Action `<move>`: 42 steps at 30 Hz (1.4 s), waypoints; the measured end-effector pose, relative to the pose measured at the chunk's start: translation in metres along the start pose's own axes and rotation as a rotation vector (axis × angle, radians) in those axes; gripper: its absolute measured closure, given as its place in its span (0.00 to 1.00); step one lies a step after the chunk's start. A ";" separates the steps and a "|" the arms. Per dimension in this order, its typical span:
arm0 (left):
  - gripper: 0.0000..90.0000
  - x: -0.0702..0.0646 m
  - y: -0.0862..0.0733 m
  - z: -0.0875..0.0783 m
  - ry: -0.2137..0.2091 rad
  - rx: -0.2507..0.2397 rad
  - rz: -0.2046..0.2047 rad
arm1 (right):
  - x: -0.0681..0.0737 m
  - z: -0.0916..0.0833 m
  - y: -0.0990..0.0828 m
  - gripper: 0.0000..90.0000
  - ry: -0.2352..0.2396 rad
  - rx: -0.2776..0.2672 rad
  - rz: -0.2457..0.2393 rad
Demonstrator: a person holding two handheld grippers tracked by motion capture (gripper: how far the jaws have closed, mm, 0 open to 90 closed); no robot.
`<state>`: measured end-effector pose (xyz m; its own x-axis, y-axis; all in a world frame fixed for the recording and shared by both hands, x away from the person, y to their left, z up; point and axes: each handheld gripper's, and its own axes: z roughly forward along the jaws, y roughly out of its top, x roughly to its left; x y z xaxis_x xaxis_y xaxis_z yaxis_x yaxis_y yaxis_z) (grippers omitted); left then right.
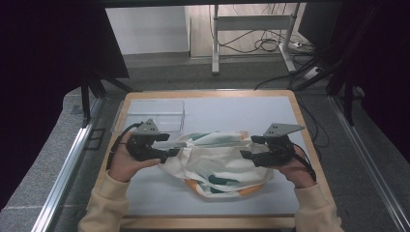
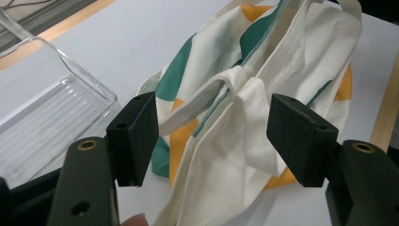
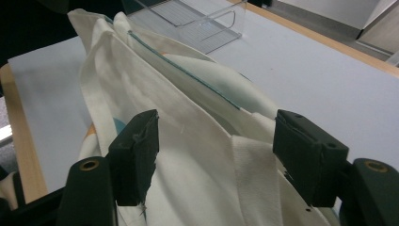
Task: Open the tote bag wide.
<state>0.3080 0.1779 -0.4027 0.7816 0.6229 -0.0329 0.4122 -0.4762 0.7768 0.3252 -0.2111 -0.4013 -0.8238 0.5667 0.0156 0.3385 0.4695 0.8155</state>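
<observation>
A cream cloth bag (image 1: pixel 217 162) with green and orange patches lies crumpled mid-worktop (image 1: pixel 270 108), near a clear plastic tray (image 1: pixel 150 115). Left tongs (image 1: pixel 170 145) and right tongs (image 1: pixel 247 147) gape wide at its ends, fabric loosely between their jaws.

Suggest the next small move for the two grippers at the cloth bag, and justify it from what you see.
Probably close the left gripper and right gripper on the cloth bag: both stand open with cloth between their pads, one at each end, nothing pinched yet.
</observation>
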 end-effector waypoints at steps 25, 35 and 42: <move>0.41 0.014 0.047 0.048 -0.088 0.038 0.081 | 0.004 0.000 0.002 0.36 -0.011 -0.015 -0.016; 0.44 0.015 0.047 0.059 -0.147 0.047 0.074 | 0.003 0.002 0.000 0.36 -0.011 -0.007 -0.010; 0.47 0.011 0.049 0.069 -0.169 0.083 0.100 | 0.004 0.003 0.000 0.36 -0.012 -0.003 -0.014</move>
<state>0.3694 0.1185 -0.4084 0.8851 0.4603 -0.0682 0.3601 -0.5847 0.7270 0.3235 -0.2069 -0.4035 -0.8230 0.5681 -0.0024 0.3256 0.4751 0.8175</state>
